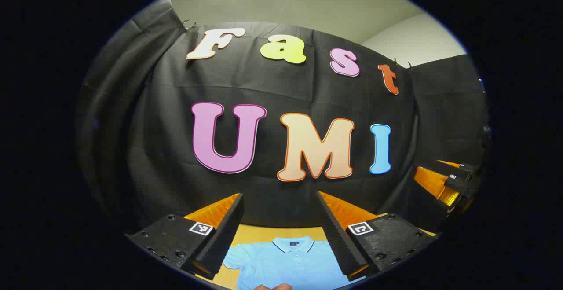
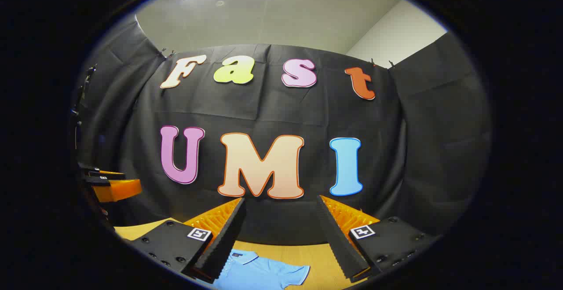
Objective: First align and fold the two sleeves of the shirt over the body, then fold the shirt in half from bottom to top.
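A: Status. Shirt (image 1: 286, 261) lies flat on table (image 1: 255, 233), collar at far side, buttons up. Both sleeves spread out, not folded. No step of the task done yet, by the look of it.

B: Grippers?

A: Left gripper (image 1: 281, 237) raised over the shirt, fingers wide apart, holding nothing. Right gripper (image 2: 281, 241) same: fingers apart, nothing held, well above table. In right gripper view the shirt (image 2: 259, 272) sits low and left of centre, one sleeve end pointing right.

B: Risks from here?

A: 1) Both cams aim mostly at the booth wall, shirt only at the lower edge. Sleeve hems hard to see on the way down, so a pinch could land on body cloth instead of sleeve.
2) Thin knit: a deep pinch may take both layers, and the whole shirt drags when the sleeve is lifted.
3) Smooth table top; shirt likely slides if pulled sideways, so sleeves end up misaligned.
4) Uneven sleeve folds make the bottom-to-top fold crooked.

B: Anything else near?

A: Fingertip (image 1: 272, 286) at near edge of left gripper view, touching or just over the shirt hem, can't tell which.
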